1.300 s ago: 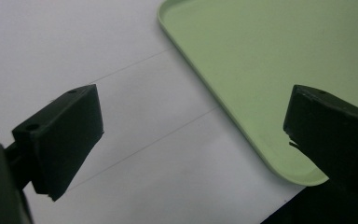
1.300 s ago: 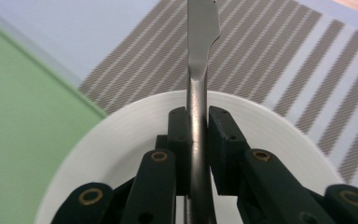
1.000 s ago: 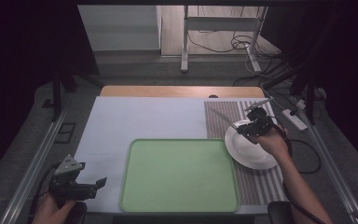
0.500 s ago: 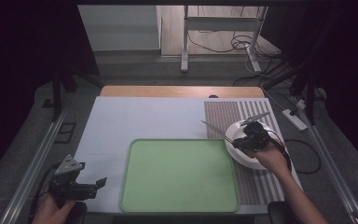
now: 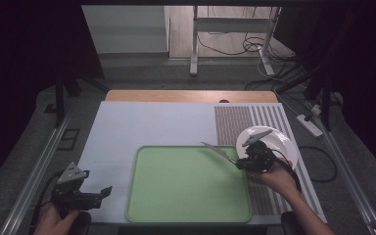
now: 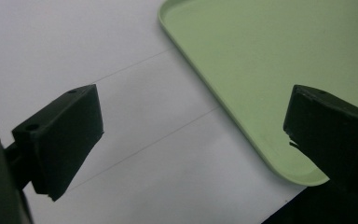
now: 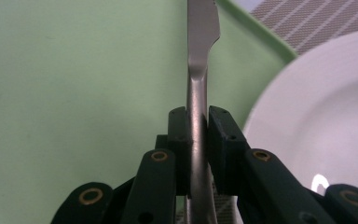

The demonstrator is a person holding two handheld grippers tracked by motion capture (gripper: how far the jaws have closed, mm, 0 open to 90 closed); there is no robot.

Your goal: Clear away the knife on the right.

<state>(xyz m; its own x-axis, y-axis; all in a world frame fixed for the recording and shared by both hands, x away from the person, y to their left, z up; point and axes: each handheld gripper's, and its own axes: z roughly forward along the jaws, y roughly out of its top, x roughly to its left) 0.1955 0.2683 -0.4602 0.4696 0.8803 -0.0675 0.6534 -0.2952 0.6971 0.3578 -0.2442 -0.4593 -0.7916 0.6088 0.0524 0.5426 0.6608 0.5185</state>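
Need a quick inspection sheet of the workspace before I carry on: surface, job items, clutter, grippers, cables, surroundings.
Surface: white table top, striped mat on its right part.
Job's things: green tray front centre, nothing on it; white plate on the mat; knife held over the tray's right edge.
Clutter: nothing seen.
Grippers: left gripper open, off the tray's left corner; right gripper shut on the knife handle.
Cables: black cable right of the plate; more on the floor behind.
Surroundings: dark; power strip right of the table; metal stand behind.
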